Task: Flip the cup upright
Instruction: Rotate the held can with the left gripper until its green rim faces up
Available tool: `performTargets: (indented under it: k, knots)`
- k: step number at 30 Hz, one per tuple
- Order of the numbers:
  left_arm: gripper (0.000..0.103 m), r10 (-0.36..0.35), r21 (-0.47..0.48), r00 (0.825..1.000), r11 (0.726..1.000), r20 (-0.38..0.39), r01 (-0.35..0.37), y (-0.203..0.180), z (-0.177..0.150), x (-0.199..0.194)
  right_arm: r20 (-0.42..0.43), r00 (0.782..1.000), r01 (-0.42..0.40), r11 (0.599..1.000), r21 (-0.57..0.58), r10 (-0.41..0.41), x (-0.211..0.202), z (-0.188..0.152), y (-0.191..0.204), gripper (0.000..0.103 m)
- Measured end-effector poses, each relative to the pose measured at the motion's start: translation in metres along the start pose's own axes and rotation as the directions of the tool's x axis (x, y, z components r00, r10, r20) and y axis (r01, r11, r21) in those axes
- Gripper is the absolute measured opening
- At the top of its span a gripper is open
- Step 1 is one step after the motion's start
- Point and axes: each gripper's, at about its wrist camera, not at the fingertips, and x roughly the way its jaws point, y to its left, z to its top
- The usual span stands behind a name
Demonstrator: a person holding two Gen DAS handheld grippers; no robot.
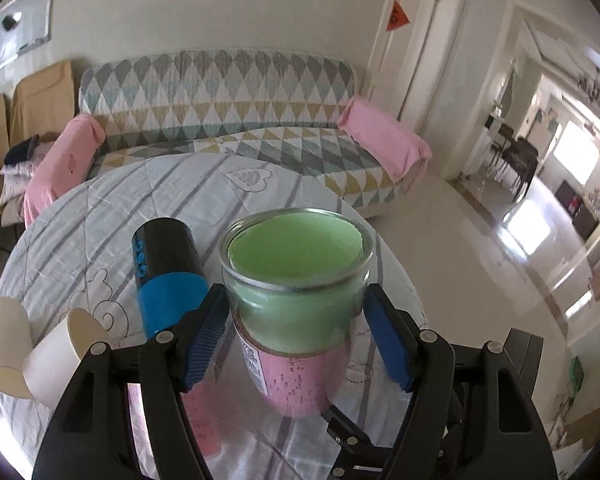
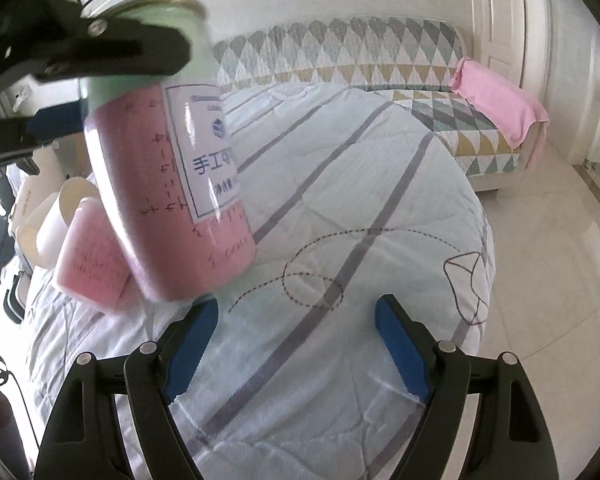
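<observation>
2 tongs: left tongs clamp the tilted cup; right tongs gape, holding nothing.

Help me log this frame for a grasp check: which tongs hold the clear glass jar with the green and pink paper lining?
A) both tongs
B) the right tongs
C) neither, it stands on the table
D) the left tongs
D: the left tongs have their blue pads pressed on either side of the clear glass jar with green and pink paper lining, lifted and tilted above the striped cloth, while the right tongs are open and hold nothing.
</observation>
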Motion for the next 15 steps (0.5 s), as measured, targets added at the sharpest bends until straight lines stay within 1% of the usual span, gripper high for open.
performTargets:
  k: [7,10,13,15]
  knots:
    - [0.070,0.044,-0.006,0.998,0.999,0.040,-0.044,0.0058,-0.0016,-0.0013,0.010,1.000,-0.008,1.000,0.014,0.007,-0.0014,-0.0022,-0.0004,0.082]
    - [0.070,0.060,0.013,0.997,0.998,0.049,-0.061,0.0034,-0.0035,-0.0010,0.007,1.000,-0.002,1.000,0.015,0.002,-0.0013,-0.0018,-0.0010,0.082]
    - [0.071,0.053,0.016,0.998,0.998,0.046,-0.054,0.0022,-0.0056,-0.0001,0.001,1.000,0.007,1.000,0.002,-0.007,-0.0023,-0.0018,0.0000,0.082]
    - [0.071,0.070,0.037,0.995,0.997,0.069,-0.072,-0.0011,-0.0069,-0.0036,-0.001,1.000,0.017,1.000,-0.011,-0.017,-0.0024,-0.0031,0.0013,0.082]
